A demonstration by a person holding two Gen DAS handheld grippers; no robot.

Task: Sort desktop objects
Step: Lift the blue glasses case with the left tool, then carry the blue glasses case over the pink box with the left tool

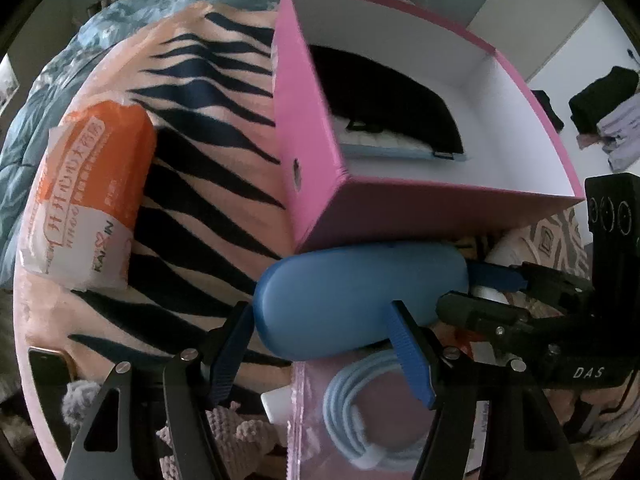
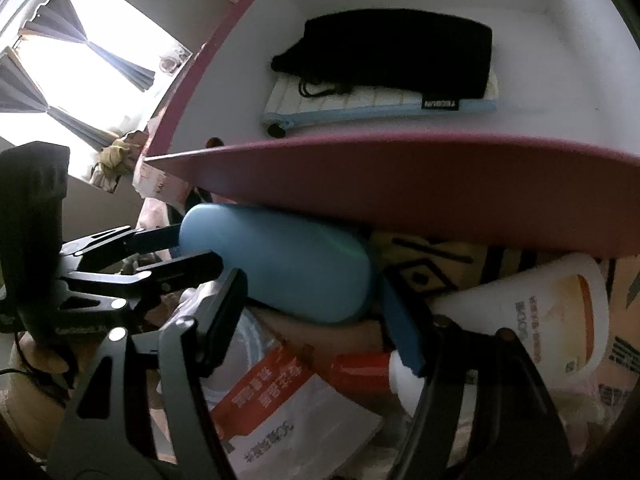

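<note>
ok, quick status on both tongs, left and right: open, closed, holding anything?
Left tongs: closed on the blue case.
Right tongs: closed on the same blue case, at its other end.

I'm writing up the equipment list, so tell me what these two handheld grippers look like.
Both look alike: the left gripper and right gripper have black angular metal linkages with silver screws, ending in ribbed blue fingers. The right gripper's black body, seen from the left camera, carries white lettering "DAS" and round white markings. A thin black cable hangs from the left gripper's body.
</note>
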